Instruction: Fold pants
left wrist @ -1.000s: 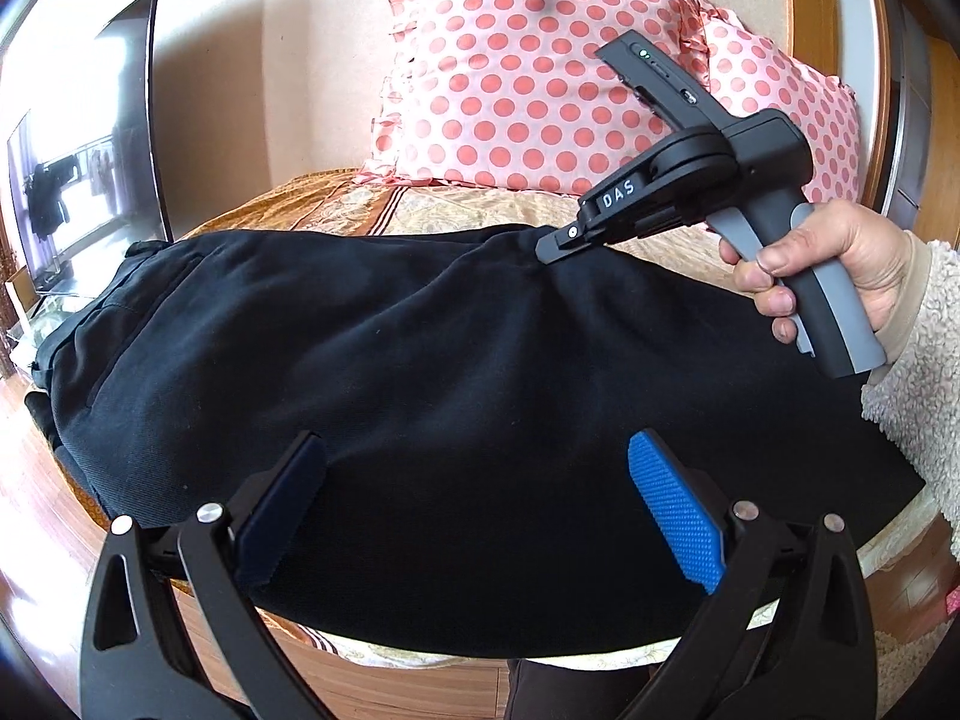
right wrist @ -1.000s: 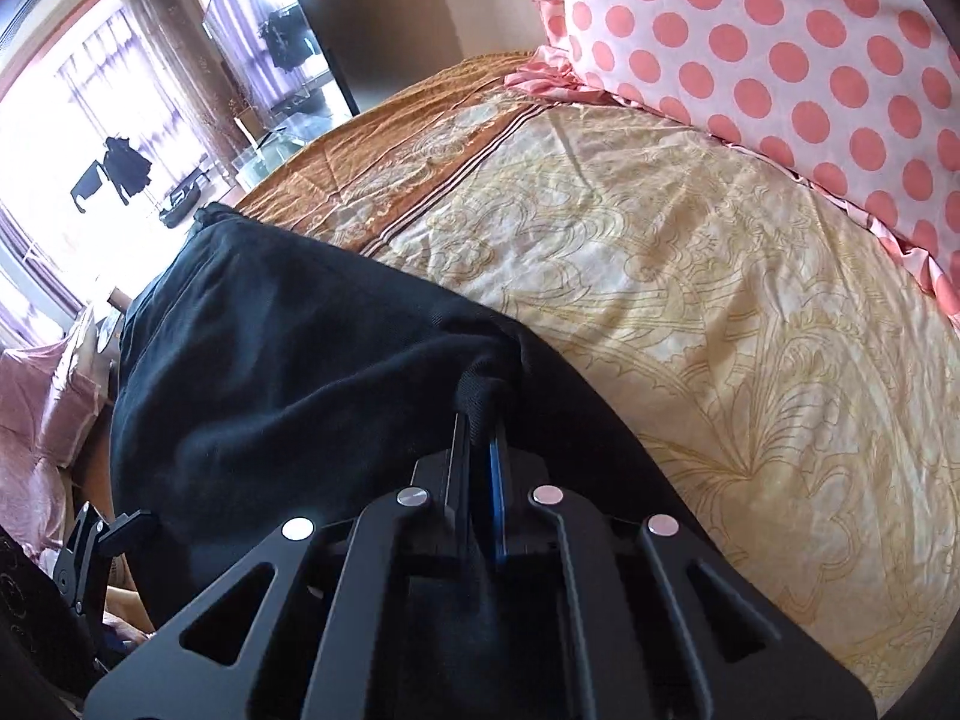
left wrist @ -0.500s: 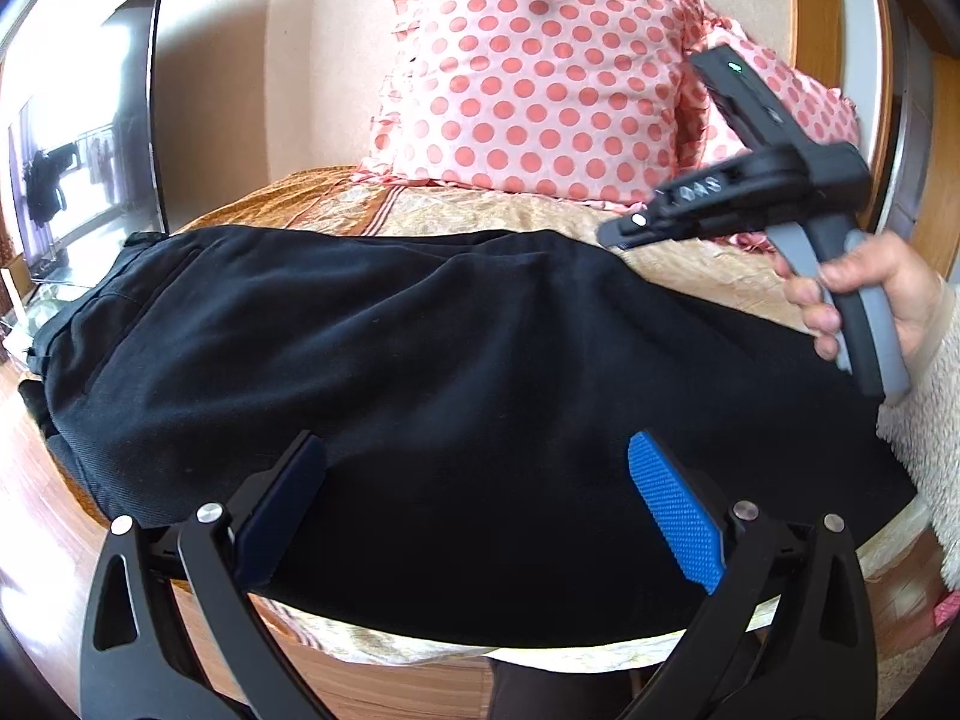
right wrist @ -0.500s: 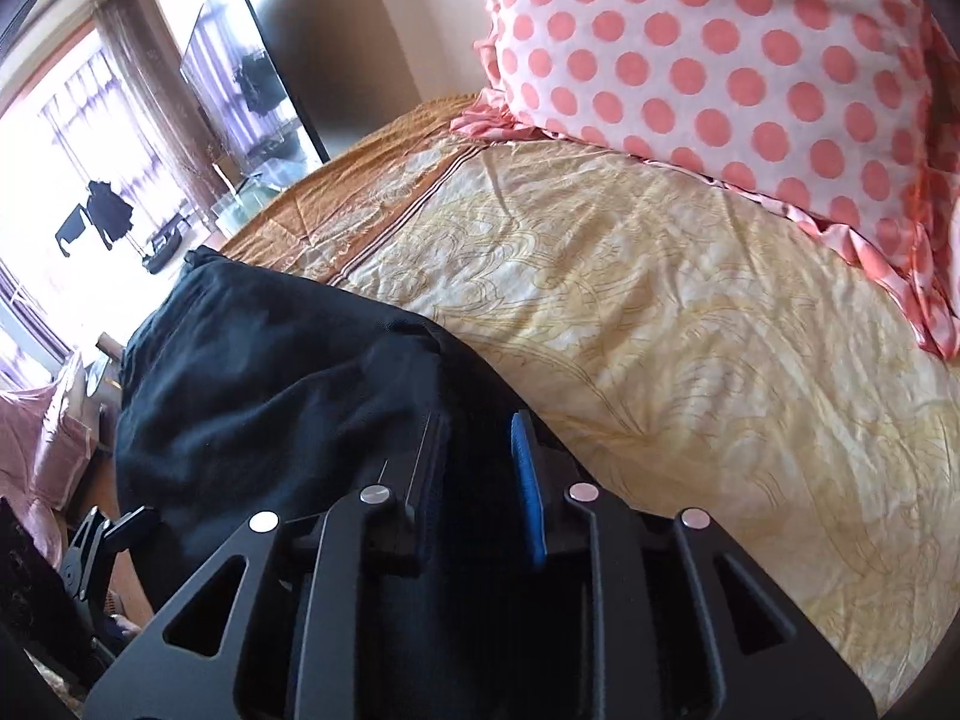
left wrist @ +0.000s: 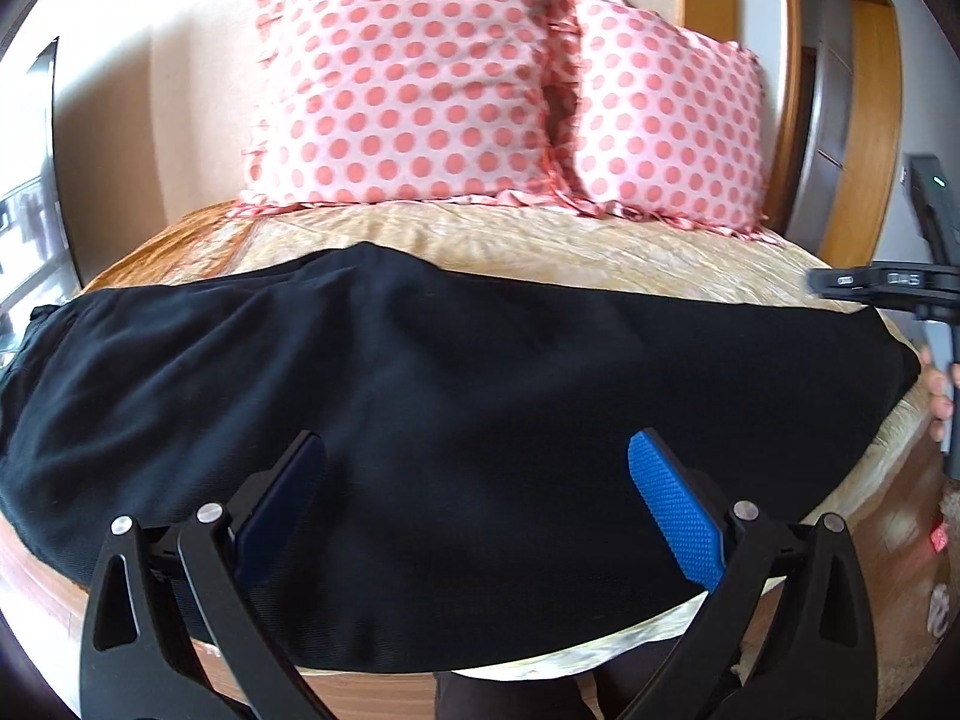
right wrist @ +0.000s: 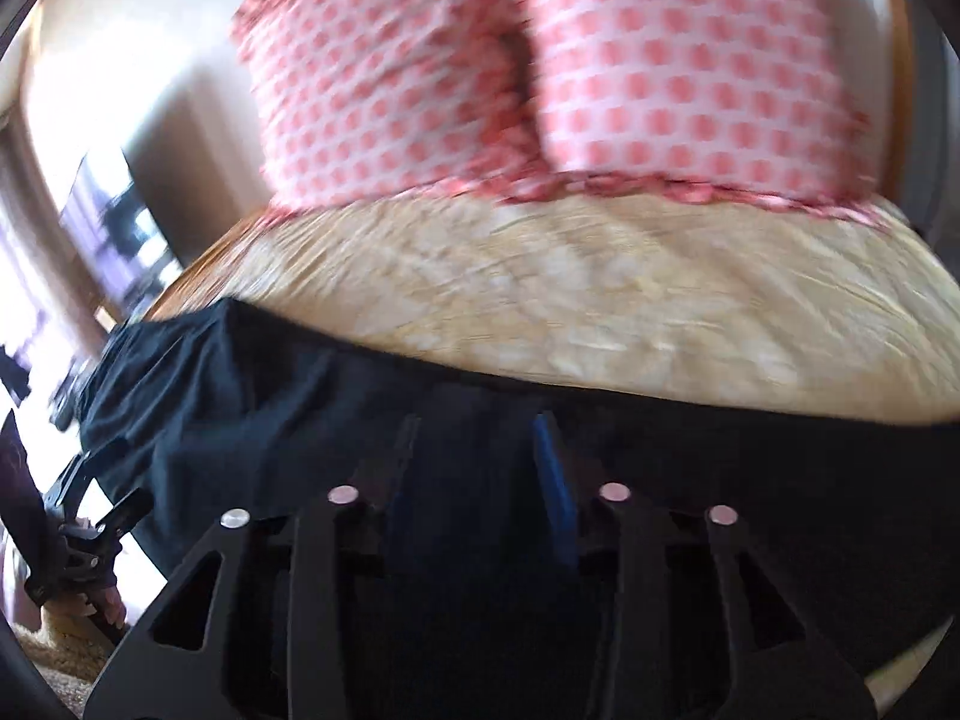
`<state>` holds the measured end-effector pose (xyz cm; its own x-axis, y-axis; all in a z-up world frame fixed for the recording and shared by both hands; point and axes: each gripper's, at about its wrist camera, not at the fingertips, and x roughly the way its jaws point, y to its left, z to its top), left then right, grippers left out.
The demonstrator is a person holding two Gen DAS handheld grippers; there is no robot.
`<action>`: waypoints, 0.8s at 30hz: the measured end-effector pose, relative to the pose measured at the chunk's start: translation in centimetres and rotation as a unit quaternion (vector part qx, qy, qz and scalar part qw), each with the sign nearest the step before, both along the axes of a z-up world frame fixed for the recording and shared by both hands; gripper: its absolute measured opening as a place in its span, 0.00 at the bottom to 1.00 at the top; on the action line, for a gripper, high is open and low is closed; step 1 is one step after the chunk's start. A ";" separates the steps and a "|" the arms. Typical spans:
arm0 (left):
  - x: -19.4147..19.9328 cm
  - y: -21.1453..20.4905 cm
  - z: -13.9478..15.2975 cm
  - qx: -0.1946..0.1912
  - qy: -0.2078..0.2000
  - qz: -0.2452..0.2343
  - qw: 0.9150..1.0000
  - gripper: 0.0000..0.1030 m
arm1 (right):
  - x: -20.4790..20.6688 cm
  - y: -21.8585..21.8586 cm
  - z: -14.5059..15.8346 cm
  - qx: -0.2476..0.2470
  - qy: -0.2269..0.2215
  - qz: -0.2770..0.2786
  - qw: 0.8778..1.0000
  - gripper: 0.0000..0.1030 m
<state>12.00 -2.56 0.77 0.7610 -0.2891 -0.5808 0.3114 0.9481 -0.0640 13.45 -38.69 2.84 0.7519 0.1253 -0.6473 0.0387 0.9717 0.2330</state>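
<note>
Lying flat across the bed (left wrist: 600,252), black pants (left wrist: 450,390) | soft, limp, light (likely) | left gripper (left wrist: 480,516) jaws spread, empty | right gripper (right wrist: 480,480) jaws opening, nothing pinched | pinch hem at 3 o'clock

black pants (left wrist: 456,438) flat across bed

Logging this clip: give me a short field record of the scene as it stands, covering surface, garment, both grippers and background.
surface: bed with a yellow patterned cover
garment: black pants spread flat across the bed's near edge
left gripper: open, over the pants, nothing between the pads
right gripper: jaws opening, above the pants, no cloth pinched; view blurred
background: two pink polka-dot pillows against the wall
</note>
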 end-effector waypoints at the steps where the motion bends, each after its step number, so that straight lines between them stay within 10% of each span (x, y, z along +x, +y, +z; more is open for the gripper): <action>1: 0.0 -0.6 -0.1 -0.001 0.003 -0.007 1.000 0.98 | -2.3 -3.6 -0.1 0.012 -0.003 -0.061 0.998 0.43; 7: -0.1 -3.7 -0.3 0.001 0.009 -0.048 0.999 0.98 | -11.5 -17.1 -2.3 0.122 -0.010 -0.261 0.957 0.43; 14: -0.3 -5.1 -0.6 0.009 0.016 -0.063 0.998 0.98 | -8.3 -11.0 -0.5 0.014 -0.031 -0.130 0.991 0.43; 19: -0.3 -4.7 -0.9 0.012 0.023 -0.053 0.998 0.98 | -5.1 -8.7 -2.9 -0.088 0.071 -0.126 0.986 0.43; 24: 0.2 -4.0 -1.3 0.002 0.036 -0.045 0.998 0.98 | -8.1 -10.7 -3.7 -0.012 0.058 -0.160 0.985 0.43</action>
<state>12.22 -6.53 -0.49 0.6882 -0.3522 -0.6343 0.3907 0.9166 -0.0850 5.31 -49.37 -0.82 0.6717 -0.1233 -0.7305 0.3693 0.9105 0.1858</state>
